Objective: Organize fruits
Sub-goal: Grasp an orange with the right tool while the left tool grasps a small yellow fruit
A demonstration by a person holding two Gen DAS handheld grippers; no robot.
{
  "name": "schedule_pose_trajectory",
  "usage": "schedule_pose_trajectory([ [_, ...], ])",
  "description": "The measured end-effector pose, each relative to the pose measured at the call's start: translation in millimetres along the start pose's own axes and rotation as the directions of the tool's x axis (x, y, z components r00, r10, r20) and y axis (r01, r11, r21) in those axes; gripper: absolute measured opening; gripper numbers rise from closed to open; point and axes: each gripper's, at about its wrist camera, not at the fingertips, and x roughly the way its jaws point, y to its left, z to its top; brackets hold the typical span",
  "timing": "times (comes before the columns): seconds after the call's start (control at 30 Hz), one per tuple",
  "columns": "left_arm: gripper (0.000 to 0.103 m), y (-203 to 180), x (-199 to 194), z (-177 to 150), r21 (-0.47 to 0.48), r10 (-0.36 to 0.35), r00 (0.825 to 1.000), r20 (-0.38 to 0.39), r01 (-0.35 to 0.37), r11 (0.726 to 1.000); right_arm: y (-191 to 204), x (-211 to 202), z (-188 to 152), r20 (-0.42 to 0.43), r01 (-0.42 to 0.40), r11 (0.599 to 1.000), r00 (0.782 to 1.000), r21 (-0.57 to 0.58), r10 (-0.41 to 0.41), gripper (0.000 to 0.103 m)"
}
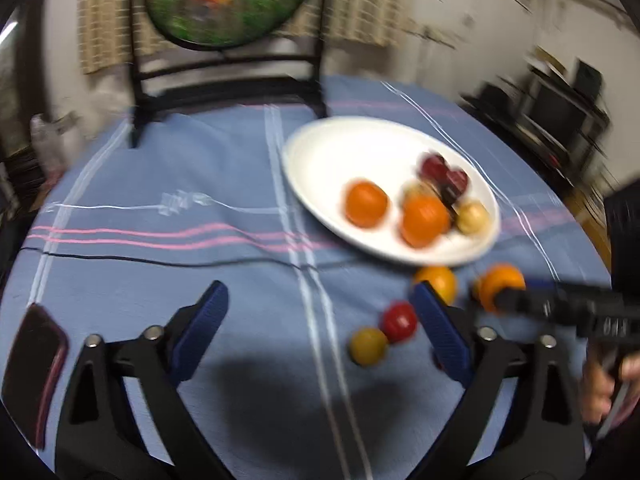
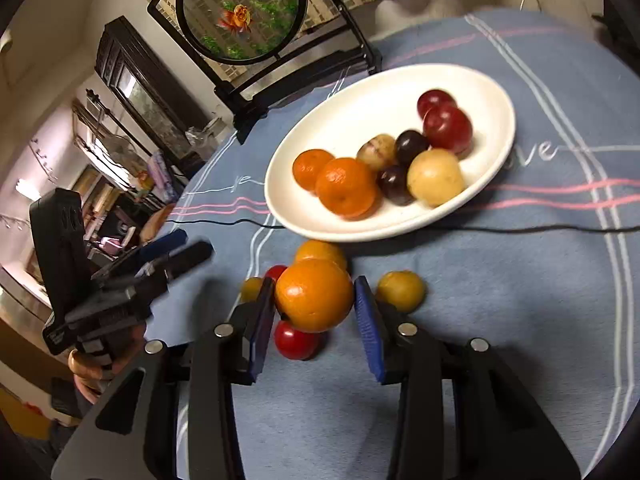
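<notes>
A white plate (image 2: 360,100) on the blue cloth holds two oranges, two pale yellow fruits, dark plums and red fruits. In the right wrist view my right gripper (image 2: 314,322) is shut on a large orange (image 2: 314,296), with both blue pads against its sides. Around it on the cloth lie another orange (image 2: 320,252), a red fruit (image 2: 296,340) and a yellow fruit (image 2: 400,290). My left gripper (image 1: 320,320) stands open over the cloth left of this cluster; a red fruit (image 1: 400,322) and a yellow fruit (image 1: 368,346) lie by its right finger, untouched. The plate (image 1: 340,152) lies beyond.
A dark phone (image 1: 36,368) lies at the table's left edge. A thin black cable (image 1: 160,260) crosses the cloth in front of the plate. A round fish picture on a black stand (image 2: 240,12) sits at the far side. A hand (image 1: 600,392) holds the right gripper.
</notes>
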Motion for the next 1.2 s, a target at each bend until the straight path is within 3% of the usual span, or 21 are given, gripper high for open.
schedule_pose_trajectory([
  [0.13, 0.063, -17, 6, -13, 0.115, -0.016, 0.999, -0.038, 0.021, 0.993, 2, 1, 0, 0.001, 0.017, 1.0, 1.0, -0.017, -0.017, 0.04],
  [0.33, 0.047, -24, 8, -32, 0.188, -0.038, 0.997, -0.068, 0.05, 0.981, 1, 2, 1, -0.01, 0.022, 1.0, 1.0, -0.012, -0.022, 0.04],
  [0.53, 0.042, -26, 21, -41, 0.202, -0.009, 0.993, -0.118, 0.033, 0.979, 1, 3, 0, -0.015, 0.034, 0.999, 0.999, -0.017, -0.034, 0.04],
  [0.93, 0.042, -30, 22, -39, 0.203, -0.012, 0.997, -0.078, 0.028, 0.979, 3, 3, -2, -0.021, 0.043, 0.999, 0.999, -0.022, -0.043, 0.04],
  [1.03, 0.034, -29, 25, -38, 0.197, -0.019, 0.996, -0.089, 0.036, 0.98, 3, 4, -2, -0.021, 0.042, 0.999, 0.999, -0.023, -0.043, 0.04],
  [1.2, 0.03, -30, 32, -40, 0.199, -0.018, 0.993, -0.114, 0.041, 0.979, 3, 4, -1, -0.02, 0.045, 0.999, 0.999, -0.026, -0.045, 0.04],
])
